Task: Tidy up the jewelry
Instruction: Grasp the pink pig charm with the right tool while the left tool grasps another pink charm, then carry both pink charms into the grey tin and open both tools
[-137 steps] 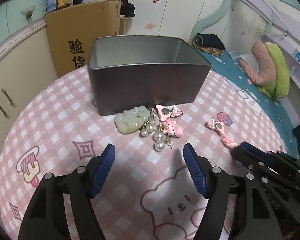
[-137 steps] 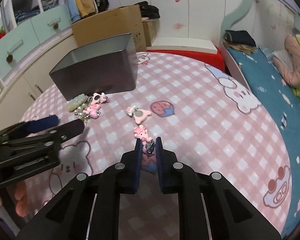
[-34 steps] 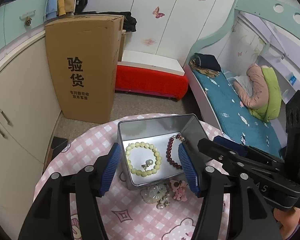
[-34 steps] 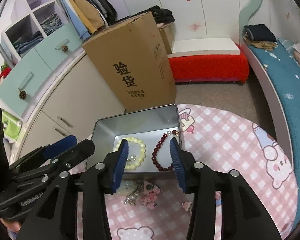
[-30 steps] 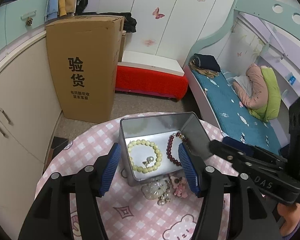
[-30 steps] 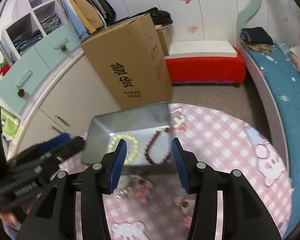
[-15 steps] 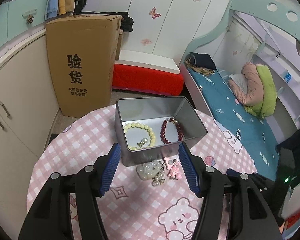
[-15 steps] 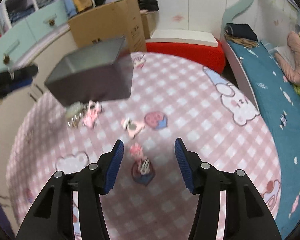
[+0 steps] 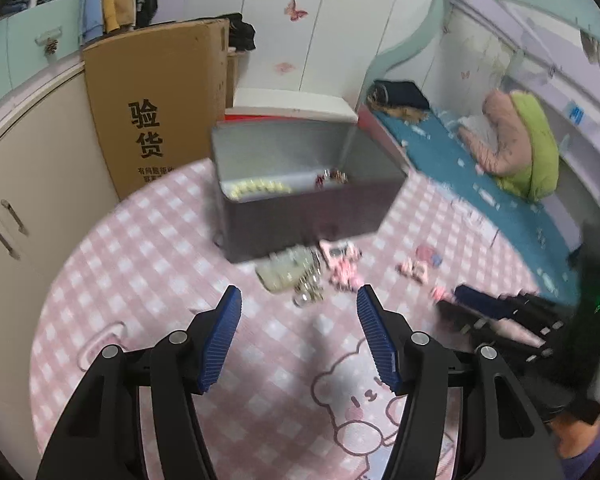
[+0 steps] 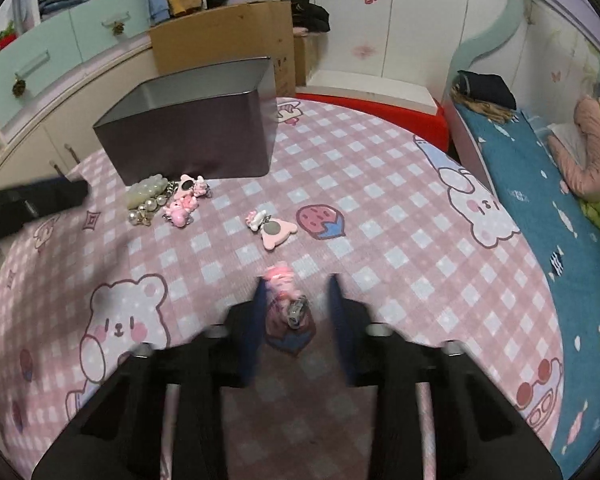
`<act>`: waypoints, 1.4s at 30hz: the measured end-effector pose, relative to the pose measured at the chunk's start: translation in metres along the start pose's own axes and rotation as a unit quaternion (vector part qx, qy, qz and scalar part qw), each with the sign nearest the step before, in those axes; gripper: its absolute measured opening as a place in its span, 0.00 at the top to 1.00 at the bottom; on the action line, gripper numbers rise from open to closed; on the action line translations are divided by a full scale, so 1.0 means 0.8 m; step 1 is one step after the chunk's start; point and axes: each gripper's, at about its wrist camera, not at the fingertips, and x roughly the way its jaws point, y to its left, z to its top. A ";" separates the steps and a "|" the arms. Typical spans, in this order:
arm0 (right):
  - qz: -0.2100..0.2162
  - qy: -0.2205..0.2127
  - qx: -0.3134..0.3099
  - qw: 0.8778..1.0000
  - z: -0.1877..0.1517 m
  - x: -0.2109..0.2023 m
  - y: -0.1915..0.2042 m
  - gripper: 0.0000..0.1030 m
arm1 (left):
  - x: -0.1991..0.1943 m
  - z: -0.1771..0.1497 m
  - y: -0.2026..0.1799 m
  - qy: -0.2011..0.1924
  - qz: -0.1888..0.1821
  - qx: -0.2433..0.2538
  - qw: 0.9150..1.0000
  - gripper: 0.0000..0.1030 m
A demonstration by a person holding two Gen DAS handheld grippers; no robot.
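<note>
Pink hair clip [image 10: 286, 300] now sits between spread fingers of right gripper [image 10: 294, 304], dropped from over tin [image 10: 192, 128] to table [image 10: 380, 216] (blurred, closing?). Left gripper [image 9: 298, 334] spread, empty, lowered toward pearl cluster [image 9: 300, 276]. Next pick starting.

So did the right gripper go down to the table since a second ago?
Yes. The right gripper dropped from above the tin box to the tablecloth, jaws open around a pink charm.
</note>
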 end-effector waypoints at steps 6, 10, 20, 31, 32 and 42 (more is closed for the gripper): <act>-0.003 -0.008 0.026 1.000 -0.004 -0.005 -0.028 0.85 | 0.030 -0.002 -0.033 0.008 -0.002 0.012 1.000 0.44; 0.004 -0.011 0.041 0.999 -0.008 -0.009 -0.044 0.85 | 0.047 0.002 -0.052 0.008 0.011 0.026 1.000 0.46; 0.029 -0.024 0.066 0.997 -0.009 -0.013 -0.067 0.85 | 0.066 0.013 -0.110 0.005 -0.002 0.056 0.998 0.46; 0.046 -0.028 0.090 0.995 -0.014 -0.017 -0.087 0.85 | 0.089 0.018 -0.142 0.029 0.004 0.067 0.997 0.60; 0.046 -0.028 0.090 0.994 -0.014 -0.017 -0.087 0.85 | 0.089 0.018 -0.145 0.021 0.014 0.074 0.997 0.62; 0.046 -0.029 0.087 0.995 -0.013 -0.019 -0.084 0.85 | 0.087 0.018 -0.141 0.026 0.006 0.083 0.996 0.75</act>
